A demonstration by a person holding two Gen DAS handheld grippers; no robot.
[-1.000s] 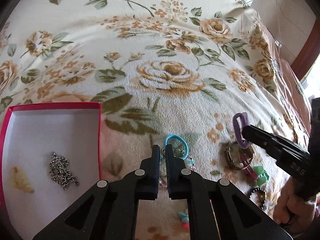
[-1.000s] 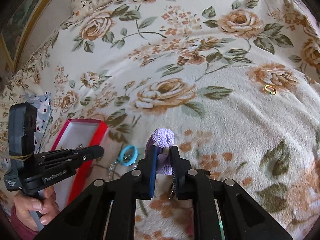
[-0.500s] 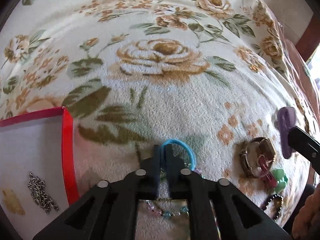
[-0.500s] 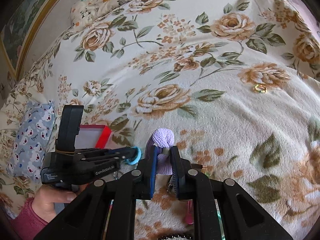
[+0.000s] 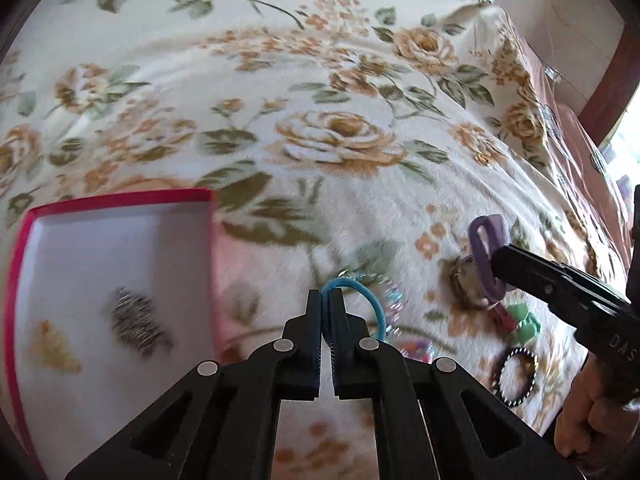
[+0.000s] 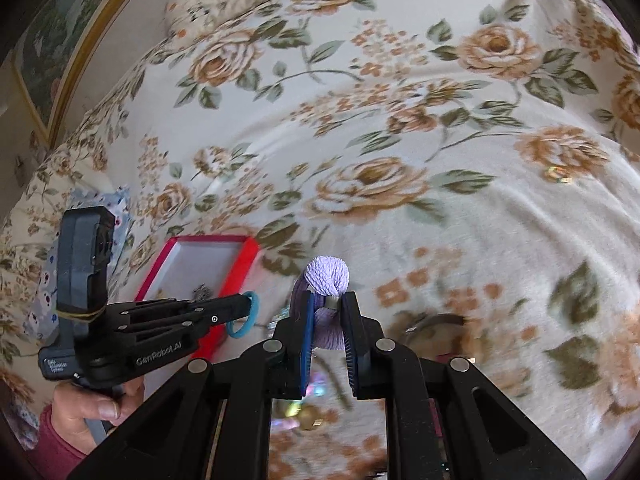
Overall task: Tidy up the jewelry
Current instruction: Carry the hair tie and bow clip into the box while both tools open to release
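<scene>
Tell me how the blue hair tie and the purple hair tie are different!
The blue hair tie is thin and smooth; the purple hair tie is thick and ribbed. The left tool pinches the blue one near the red box; the right tool pinches the purple one, farther from the box. Both are stretchy loops, each pinched in a shut tool above the flowery blanket.

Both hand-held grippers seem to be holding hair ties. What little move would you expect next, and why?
Probably the left hand-held gripper carries its blue hair tie left over the red box and lets go. It is shut on the tie, and the box, holding a silver chain, lies close beside it.
</scene>
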